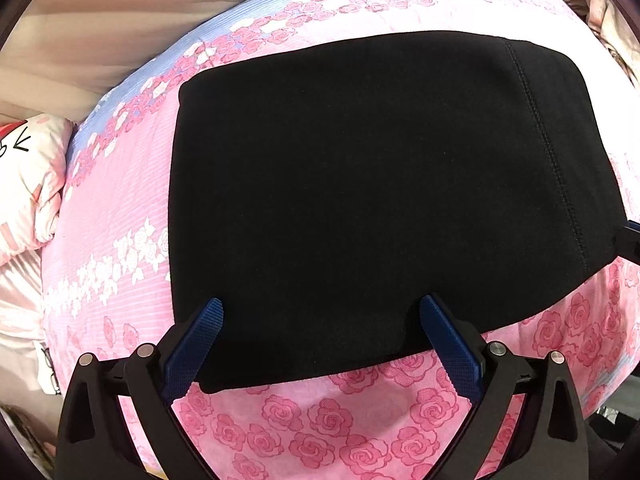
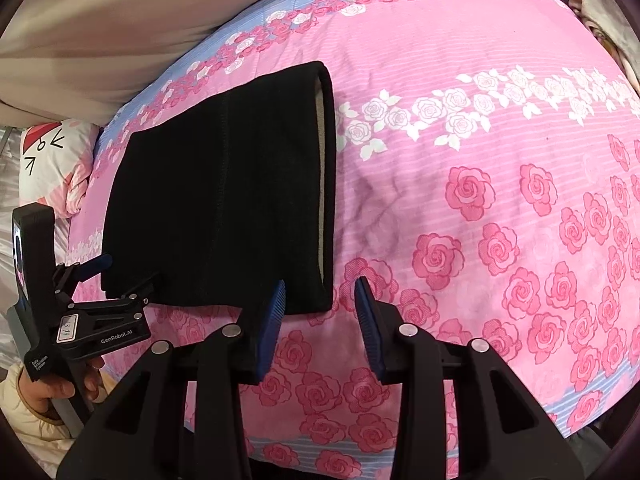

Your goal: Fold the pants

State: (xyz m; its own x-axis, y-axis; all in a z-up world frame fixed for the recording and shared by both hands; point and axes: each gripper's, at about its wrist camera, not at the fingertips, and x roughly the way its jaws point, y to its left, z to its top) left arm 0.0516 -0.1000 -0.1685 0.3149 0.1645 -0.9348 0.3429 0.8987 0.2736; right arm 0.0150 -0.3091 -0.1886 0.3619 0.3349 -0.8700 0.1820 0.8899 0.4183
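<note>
The black pants (image 1: 360,184) lie folded into a flat rectangle on the pink rose-print bedspread (image 1: 340,420). My left gripper (image 1: 320,312) is open, its blue fingertips (image 1: 200,344) resting over the near edge of the pants. In the right wrist view the pants (image 2: 220,200) lie at the left, waistband edge with pale lining facing right. My right gripper (image 2: 320,292) is open, straddling the near right corner of the pants. The left gripper (image 2: 120,276) shows there at the near left corner, held by a hand.
A white and pink cartoon pillow (image 2: 56,156) lies at the far left of the bed. Beige bedding (image 1: 100,20) runs along the far side. More bedding is piled at the far right (image 1: 600,12). The bed's near edge (image 2: 360,452) is just below the grippers.
</note>
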